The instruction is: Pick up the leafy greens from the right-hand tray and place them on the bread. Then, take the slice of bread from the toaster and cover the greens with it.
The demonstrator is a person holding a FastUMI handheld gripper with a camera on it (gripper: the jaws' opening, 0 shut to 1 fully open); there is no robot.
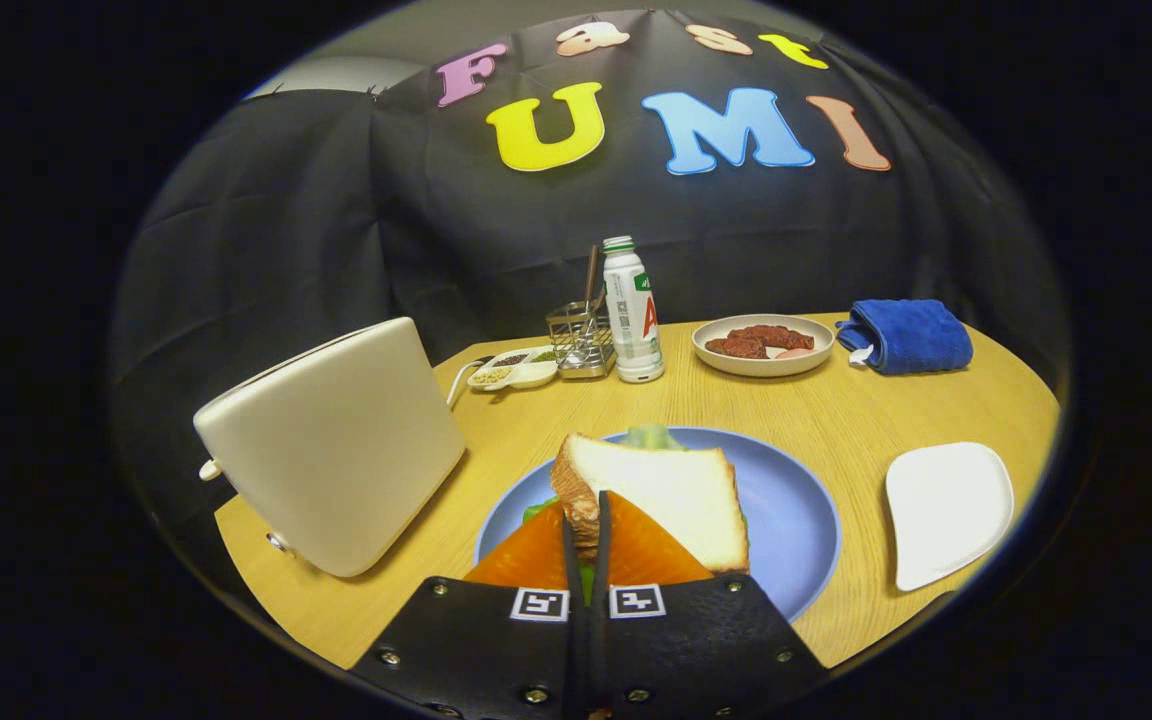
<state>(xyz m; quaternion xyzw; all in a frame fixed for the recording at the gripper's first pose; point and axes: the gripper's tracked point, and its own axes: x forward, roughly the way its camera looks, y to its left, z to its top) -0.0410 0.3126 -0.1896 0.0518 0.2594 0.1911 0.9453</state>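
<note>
The tool (586, 520) points forward and down, its fingers (536, 555) nearly closed together.

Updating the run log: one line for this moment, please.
gripper: shut on white bread slice | slice over green leaves | round blue plate | cream toaster beside

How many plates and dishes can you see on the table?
4. The blue plate sits under the bread slice held in the gripper, the white tray is beside it, the beige dish is by the blue towel, and the divided condiment dish is behind the toaster.

Wood-grain table (836, 410), glossy toaster (336, 450), terry-cloth towel (906, 335), wire caddy (581, 340).
</note>
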